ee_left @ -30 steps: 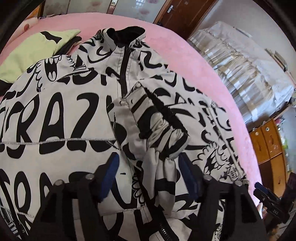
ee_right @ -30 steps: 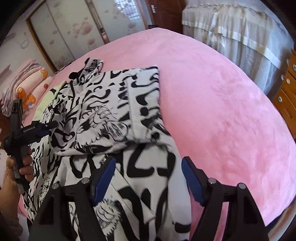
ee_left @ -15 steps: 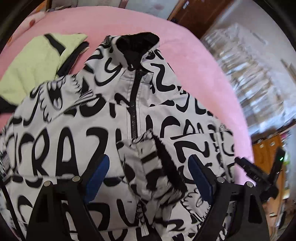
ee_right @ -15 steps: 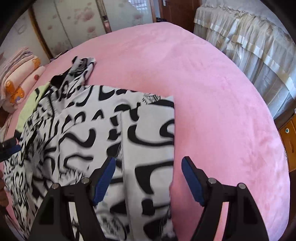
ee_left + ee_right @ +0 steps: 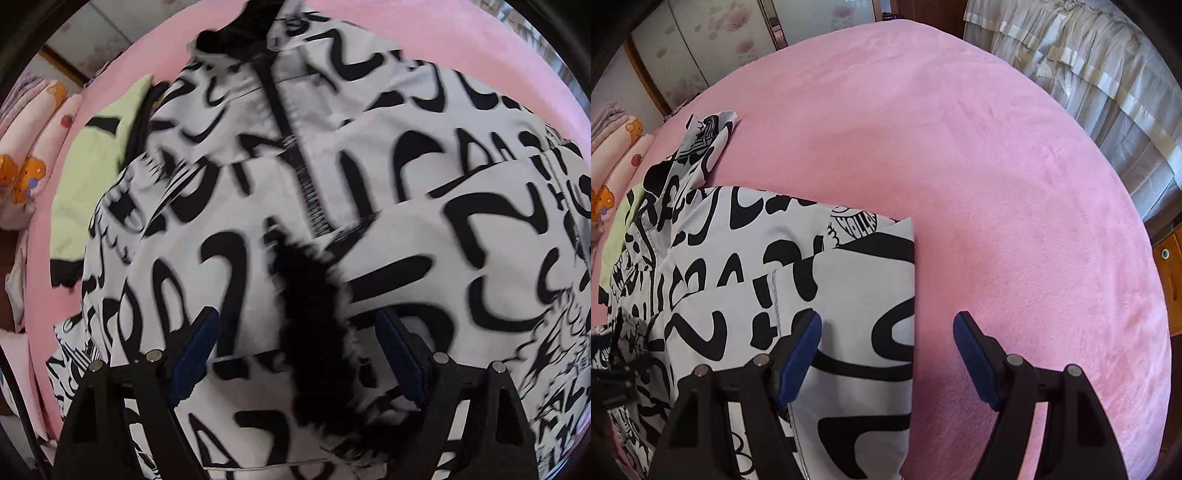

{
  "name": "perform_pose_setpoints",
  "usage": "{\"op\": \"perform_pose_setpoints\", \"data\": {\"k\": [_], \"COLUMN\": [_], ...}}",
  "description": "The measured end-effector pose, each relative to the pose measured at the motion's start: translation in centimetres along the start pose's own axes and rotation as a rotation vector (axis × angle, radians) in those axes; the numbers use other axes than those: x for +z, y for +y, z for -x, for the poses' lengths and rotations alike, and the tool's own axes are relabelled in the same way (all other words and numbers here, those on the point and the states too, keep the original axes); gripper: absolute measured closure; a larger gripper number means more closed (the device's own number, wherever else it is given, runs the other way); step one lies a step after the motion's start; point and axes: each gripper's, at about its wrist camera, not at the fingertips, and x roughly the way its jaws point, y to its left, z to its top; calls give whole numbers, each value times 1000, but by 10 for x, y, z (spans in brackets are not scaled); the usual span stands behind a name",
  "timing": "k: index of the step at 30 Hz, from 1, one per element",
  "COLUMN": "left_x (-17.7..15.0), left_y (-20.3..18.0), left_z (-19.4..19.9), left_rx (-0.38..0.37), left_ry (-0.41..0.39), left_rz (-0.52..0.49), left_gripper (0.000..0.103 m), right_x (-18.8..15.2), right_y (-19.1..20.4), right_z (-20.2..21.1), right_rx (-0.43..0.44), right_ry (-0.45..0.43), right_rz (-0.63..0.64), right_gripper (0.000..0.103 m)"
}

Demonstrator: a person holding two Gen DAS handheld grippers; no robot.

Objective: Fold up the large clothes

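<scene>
A pink bed [image 5: 997, 184] carries the jacket [image 5: 424, 229], a white garment with black lettering, spread flat with its zipper [image 5: 295, 155] facing up and its black collar [image 5: 236, 33] at the far end. A lime garment [image 5: 88, 173] lies just beside the jacket, partly under its edge. The left gripper [image 5: 295, 354] points down over the jacket front; its jaws have just been opening and stand spread, a black cuff [image 5: 314, 332] between them but not pinched. The right gripper [image 5: 886, 354] is spread, straddling the jacket's folded side edge without gripping it.
</scene>
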Motion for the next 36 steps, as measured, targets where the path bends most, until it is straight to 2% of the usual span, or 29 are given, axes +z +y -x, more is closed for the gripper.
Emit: {"op": "perform_pose_setpoints", "data": {"k": [2,3,4,7,9,10,11,12,13,14,15,16,18,20,24,27,29,31,33,36], "left_x": [-9,-16,-21,-34,-36,-36,-35,-33,-31,-28,-26,-23,-18,-17,-21,-21,-29,-44,-63,-84], "left_y": [21,35,45,72,78,79,78,75,75,71,67,62,58,58,38,32,40,52,62,70], "left_z": [-5,-9,-11,-20,-20,-19,-19,-18,-18,-16,-12,-5,7,9,-16,-11,-1,11,19,15], "left_rx": [-20,-65,-61,-216,-269,-280,-290,-300,-287,-283,-269,-256,-226,-215,-167,-125,-191,-206,-225,-263], "left_ry": [-3,-11,1,-20,-53,-70,-83,-90,-93,-104,-122,-150,-213,-245,-200,-193,-193,-209,-216,-181], "left_rz": [35,62,72,141,166,173,174,163,153,138,128,121,116,124,85,69,121,154,183,235], "left_gripper": [19,20,20,22,22,25,41,52,73,79,81,85,86,87,83,63,41,34,29,29], "right_x": [4,5,7,10,11,11,10,9,9,9,9,9,11,11,5,6,2,-11,-32,-74], "right_y": [-3,-3,-4,-4,-1,3,7,11,14,16,17,16,13,7,5,3,0,2,1,-3], "right_z": [-3,-4,-6,-11,-15,-17,-20,-21,-21,-19,-15,-11,2,9,-20,-11,11,35,58,79], "right_rx": [19,28,37,64,84,79,70,58,32,2,-7,-11,-3,18,-10,10,53,73,75,78], "right_ry": [6,10,16,29,38,40,45,49,45,32,18,4,-50,-103,-52,-29,-33,-55,-77,-47], "right_rz": [-7,-8,-11,-29,-22,-14,9,29,40,54,58,58,57,37,41,13,13,36,68,103], "right_gripper": [29,29,29,29,29,36,45,67,84,94,98,99,99,99,97,92,78,43,32,32]}}
